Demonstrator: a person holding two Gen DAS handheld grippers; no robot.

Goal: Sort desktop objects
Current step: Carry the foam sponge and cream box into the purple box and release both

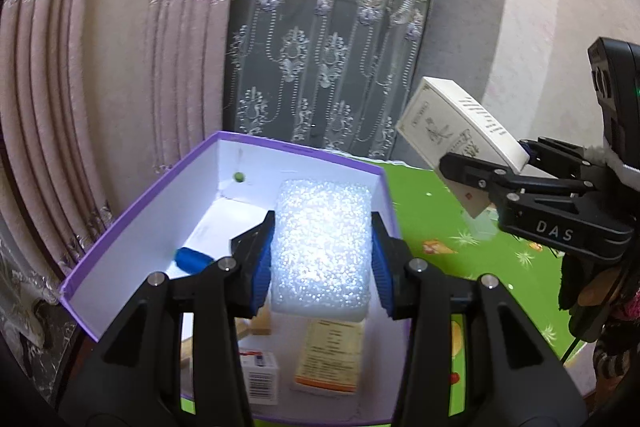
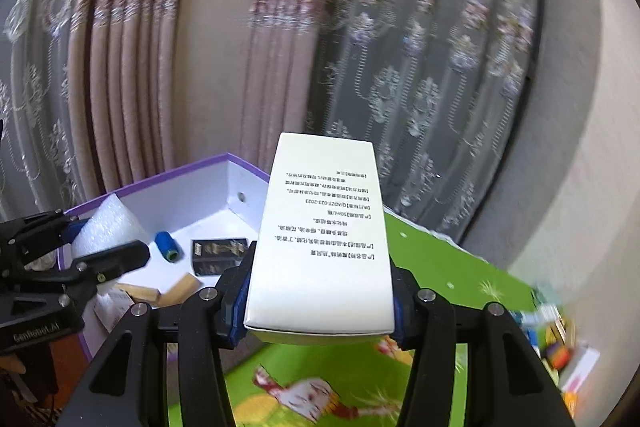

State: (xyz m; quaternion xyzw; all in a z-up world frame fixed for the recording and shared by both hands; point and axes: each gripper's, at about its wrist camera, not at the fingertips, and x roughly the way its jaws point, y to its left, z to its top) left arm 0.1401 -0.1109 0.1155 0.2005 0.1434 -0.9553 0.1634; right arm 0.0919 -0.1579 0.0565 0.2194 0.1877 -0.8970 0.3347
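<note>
Both the left hand-held gripper [image 1: 322, 259] and right hand-held gripper [image 2: 320, 303] are clamped, angled downward.

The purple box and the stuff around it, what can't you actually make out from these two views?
- Purple box: in the left wrist view the foam block in the left gripper hides the middle of its floor.
- White carton in the right gripper: in the right wrist view it hides the box's right side.
- Toys at the right edge of the right wrist view: blurred.
- Small cartons in the box: print too small to read.
</note>
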